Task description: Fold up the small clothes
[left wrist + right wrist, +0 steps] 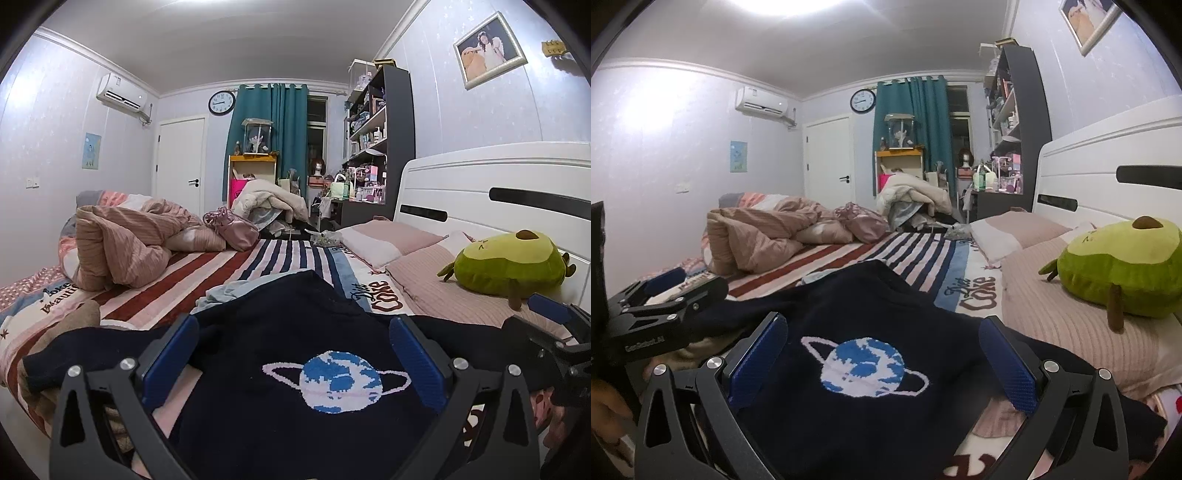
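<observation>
1. The left tool [291,363] has its blue pads spread wide apart, holding nothing, low over the navy sweater [280,354] with the ringed planet motif [338,382]. That sweater lies spread on the bed, on the striped bedspread [258,262], front up. A brown fabric edge [77,314] lies just beside the sweater's left sleeve; closing there could catch both cloths and drag the wrong one into the fold.

2. A pale blue cloth [218,295] pokes out from behind the sweater's far edge. If the sweater is folded away from the camera, that cloth could bunch beneath it and leave the fold lumpy.

3. The right tool [882,363] is likewise gaping and empty above the same sweater. The two tools sit near each other, so a sideways reach risks a knock.

4. Knit this thick is likely to slip from a shallow pinch, or sag unevenly if only one layer is caught.

5. The pink pillow [1067,328] and avocado plush [1126,273] crowd the right side, which may hamper the right sleeve.
</observation>
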`<control>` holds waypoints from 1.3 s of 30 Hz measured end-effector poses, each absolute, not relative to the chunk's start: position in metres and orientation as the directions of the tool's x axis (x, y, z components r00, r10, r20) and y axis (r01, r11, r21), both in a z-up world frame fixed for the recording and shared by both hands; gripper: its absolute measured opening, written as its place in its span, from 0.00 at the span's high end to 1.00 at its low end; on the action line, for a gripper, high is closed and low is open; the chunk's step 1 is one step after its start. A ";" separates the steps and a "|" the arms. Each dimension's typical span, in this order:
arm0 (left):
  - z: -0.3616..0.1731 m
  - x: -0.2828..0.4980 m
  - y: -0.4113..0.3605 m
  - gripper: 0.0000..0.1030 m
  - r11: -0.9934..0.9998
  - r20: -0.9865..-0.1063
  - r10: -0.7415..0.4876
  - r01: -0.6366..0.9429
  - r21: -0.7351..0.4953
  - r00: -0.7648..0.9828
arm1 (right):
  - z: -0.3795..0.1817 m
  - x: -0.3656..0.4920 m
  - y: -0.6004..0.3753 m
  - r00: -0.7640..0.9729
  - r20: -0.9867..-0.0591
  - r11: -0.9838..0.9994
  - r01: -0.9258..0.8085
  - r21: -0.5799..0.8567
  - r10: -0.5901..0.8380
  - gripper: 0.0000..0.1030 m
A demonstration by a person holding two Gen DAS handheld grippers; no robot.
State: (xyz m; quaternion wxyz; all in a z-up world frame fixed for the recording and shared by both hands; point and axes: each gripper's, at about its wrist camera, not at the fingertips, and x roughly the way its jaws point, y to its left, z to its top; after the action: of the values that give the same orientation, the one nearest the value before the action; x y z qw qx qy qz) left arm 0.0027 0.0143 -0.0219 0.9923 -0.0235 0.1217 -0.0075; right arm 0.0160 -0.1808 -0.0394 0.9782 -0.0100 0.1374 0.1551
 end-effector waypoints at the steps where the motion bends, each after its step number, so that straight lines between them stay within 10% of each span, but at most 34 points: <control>1: -0.023 0.004 0.015 0.01 0.999 -0.242 -0.019 0.007 -0.049 0.970 | -0.040 0.016 -0.181 0.915 -0.272 0.952 -0.304 0.022 0.298 0.00; 39: -0.026 -0.013 0.023 0.01 1.000 -0.242 0.014 -0.020 -0.022 0.970 | -0.041 0.005 -0.185 0.917 -0.266 0.954 -0.296 0.043 0.296 0.00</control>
State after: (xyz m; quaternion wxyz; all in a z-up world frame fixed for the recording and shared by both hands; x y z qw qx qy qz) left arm -0.0134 0.0231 -0.0259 0.9924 -0.0124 0.1221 0.0087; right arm 0.0046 -0.1853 -0.0405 0.9791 0.0011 0.1362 0.1512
